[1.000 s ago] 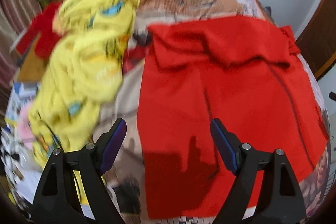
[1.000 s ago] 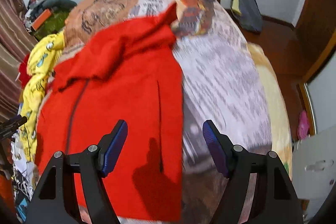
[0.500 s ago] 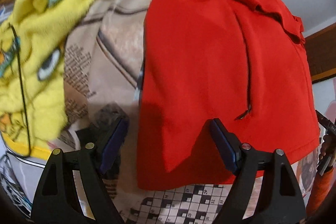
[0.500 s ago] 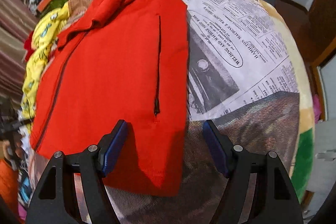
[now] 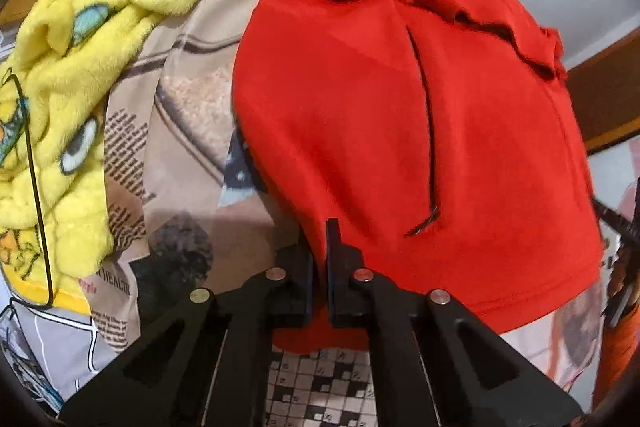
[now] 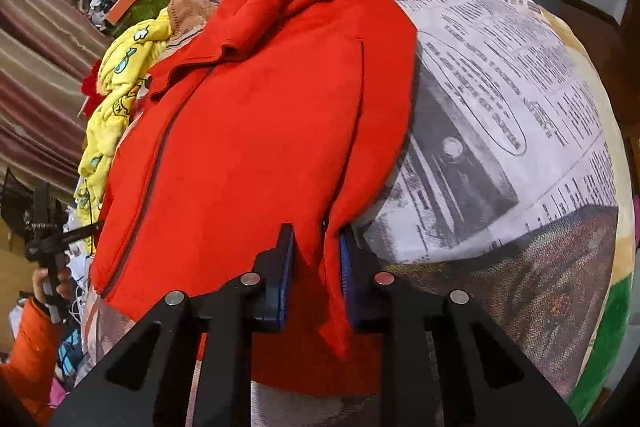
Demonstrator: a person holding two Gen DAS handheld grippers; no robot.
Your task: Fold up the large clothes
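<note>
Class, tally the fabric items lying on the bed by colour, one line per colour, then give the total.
Red: 1, the red jacket, held by the left gripper and right gripper.
Yellow: 1, the yellow blanket.
Total: 2

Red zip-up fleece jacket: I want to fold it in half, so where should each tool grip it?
Grip the red zip-up fleece jacket at its two near hem corners, coming from the hem side: that edge lies flat and free on the newspaper-print bedspread.
</note>
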